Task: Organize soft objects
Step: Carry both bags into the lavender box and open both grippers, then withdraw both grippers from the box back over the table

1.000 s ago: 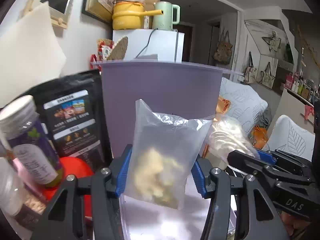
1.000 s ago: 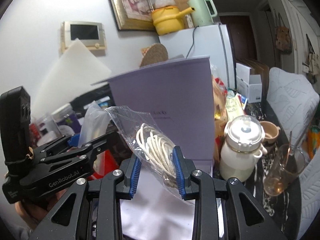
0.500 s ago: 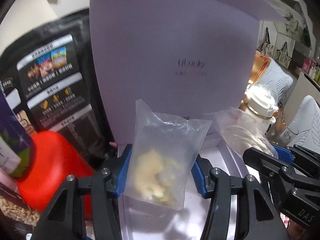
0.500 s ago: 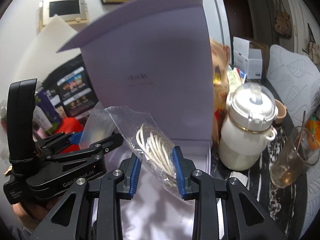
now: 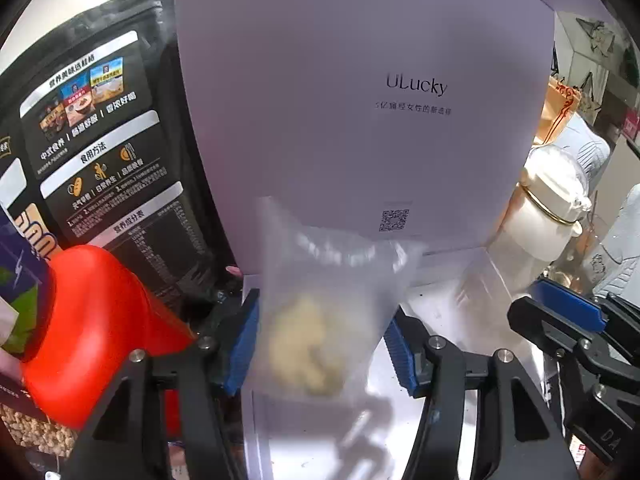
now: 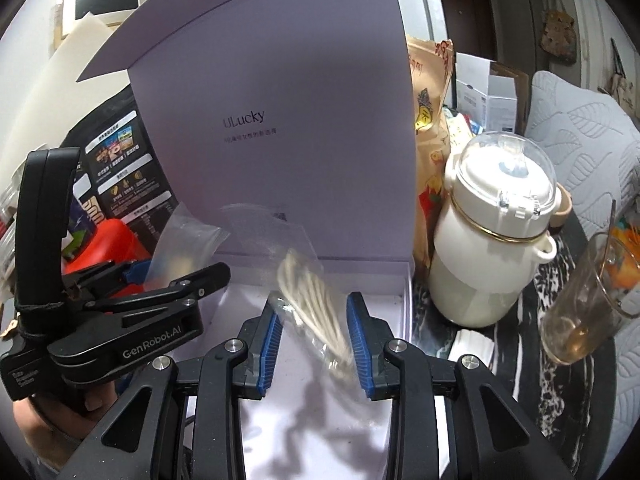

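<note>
A lilac box stands with its lid point(image 5: 360, 120) upright and its white base point(image 5: 460, 300) under both grippers. My left gripper point(image 5: 324, 340) hangs over the base's left part and its jaws are opening. Between them is a clear bag of pale yellow fluff point(image 5: 316, 332), blurred and loose from the right pad. My right gripper point(image 6: 314, 332) hovers over the base point(image 6: 380, 280) with its jaws opening too. A clear bag of white cord point(image 6: 316, 312) slants between its blue pads, blurred and slipping. Left of the cord bag, in the right wrist view, is the left gripper's body.
A red container point(image 5: 92, 320) and a black printed pouch point(image 5: 100, 140) crowd the box's left side. On its right stand a white domed jug point(image 6: 492, 248), an orange snack bag point(image 6: 432, 140) and a glass holding a spoon point(image 6: 580, 304). A grey cushion point(image 6: 580, 132) lies beyond.
Both grippers have sunk and tipped down towards the box base, so the lid now fills the views. The two bags, sharp and pinched before, are now blurred between slightly wider pads.
</note>
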`<control>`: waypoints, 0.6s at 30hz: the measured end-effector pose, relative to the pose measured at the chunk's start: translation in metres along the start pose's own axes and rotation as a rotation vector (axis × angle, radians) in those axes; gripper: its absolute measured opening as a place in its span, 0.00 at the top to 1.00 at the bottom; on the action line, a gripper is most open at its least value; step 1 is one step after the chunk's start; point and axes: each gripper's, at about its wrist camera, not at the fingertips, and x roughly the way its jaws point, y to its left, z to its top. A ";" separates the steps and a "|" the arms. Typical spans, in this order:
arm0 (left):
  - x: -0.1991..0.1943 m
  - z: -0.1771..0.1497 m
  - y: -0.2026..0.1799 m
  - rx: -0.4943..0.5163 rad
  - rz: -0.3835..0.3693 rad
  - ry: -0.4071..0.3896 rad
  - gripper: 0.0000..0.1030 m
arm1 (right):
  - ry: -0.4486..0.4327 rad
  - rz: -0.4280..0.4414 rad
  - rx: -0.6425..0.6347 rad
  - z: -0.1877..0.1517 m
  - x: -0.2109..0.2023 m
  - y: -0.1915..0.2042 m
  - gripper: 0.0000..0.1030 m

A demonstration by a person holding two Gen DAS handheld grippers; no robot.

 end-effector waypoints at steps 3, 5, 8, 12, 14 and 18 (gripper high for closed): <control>0.002 0.001 -0.001 -0.011 0.000 0.005 0.41 | 0.002 -0.004 0.004 0.000 0.000 0.000 0.68; 0.003 0.002 -0.002 -0.011 0.007 0.013 0.36 | 0.010 -0.021 0.007 -0.001 0.001 -0.001 0.67; 0.005 0.003 -0.007 0.000 0.031 0.019 0.29 | 0.007 -0.028 0.023 -0.001 0.000 -0.004 0.54; 0.007 0.004 -0.010 -0.004 0.046 0.023 0.26 | 0.007 -0.033 0.042 -0.003 -0.003 -0.005 0.51; 0.004 0.002 -0.010 -0.014 0.040 0.022 0.26 | 0.005 -0.028 0.046 -0.004 -0.005 -0.005 0.51; -0.008 -0.001 -0.004 -0.047 0.020 0.016 0.26 | 0.006 -0.042 0.049 -0.005 -0.015 -0.005 0.51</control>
